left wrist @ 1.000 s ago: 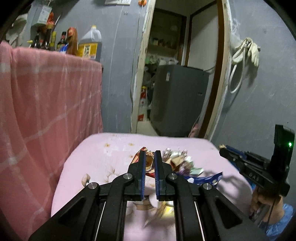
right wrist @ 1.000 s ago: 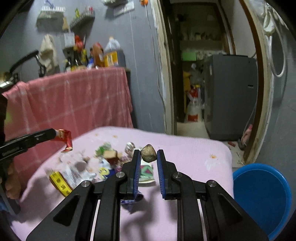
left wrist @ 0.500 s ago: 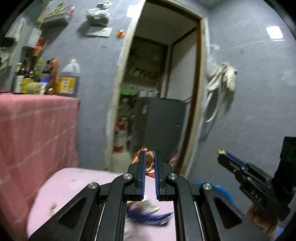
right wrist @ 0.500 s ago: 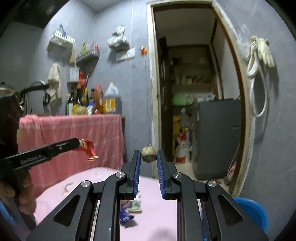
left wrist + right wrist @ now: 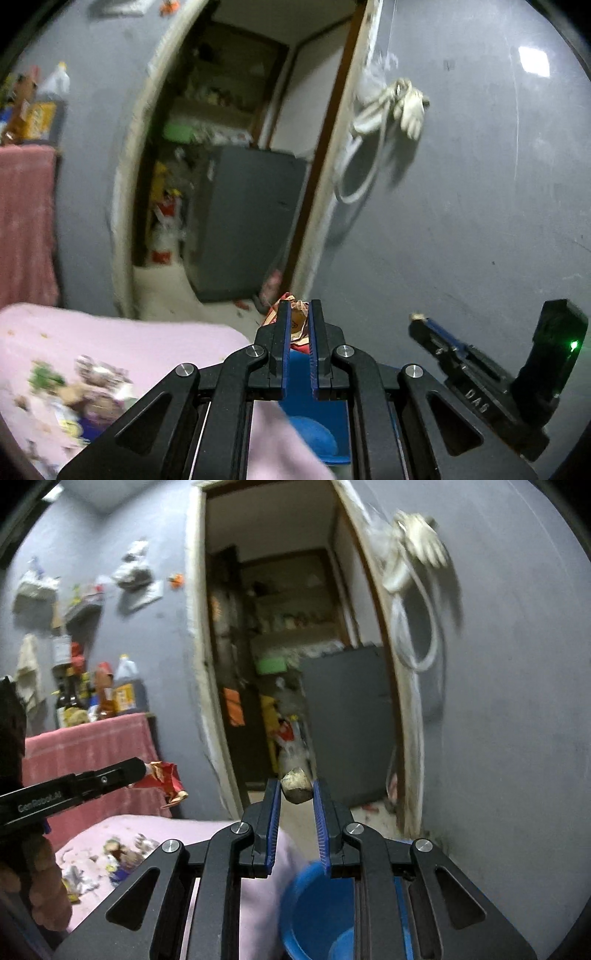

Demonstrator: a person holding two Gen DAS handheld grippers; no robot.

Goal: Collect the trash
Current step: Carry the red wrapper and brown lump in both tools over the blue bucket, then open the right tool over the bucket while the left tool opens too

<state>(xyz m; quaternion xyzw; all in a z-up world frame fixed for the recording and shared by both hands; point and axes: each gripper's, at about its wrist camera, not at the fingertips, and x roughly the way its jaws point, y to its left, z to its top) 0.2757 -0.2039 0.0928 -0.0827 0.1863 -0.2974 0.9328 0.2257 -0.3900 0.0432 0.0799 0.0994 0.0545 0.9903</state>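
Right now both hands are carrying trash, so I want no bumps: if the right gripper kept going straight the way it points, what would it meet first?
Probably nothing close: the right gripper points at the open doorway; depth there is unclear.

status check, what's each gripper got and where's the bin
Left gripper shut on crumpled red snack wrapper. Right gripper shut on small brownish lump. Round blue plastic bucket below both. Nothing in the way.
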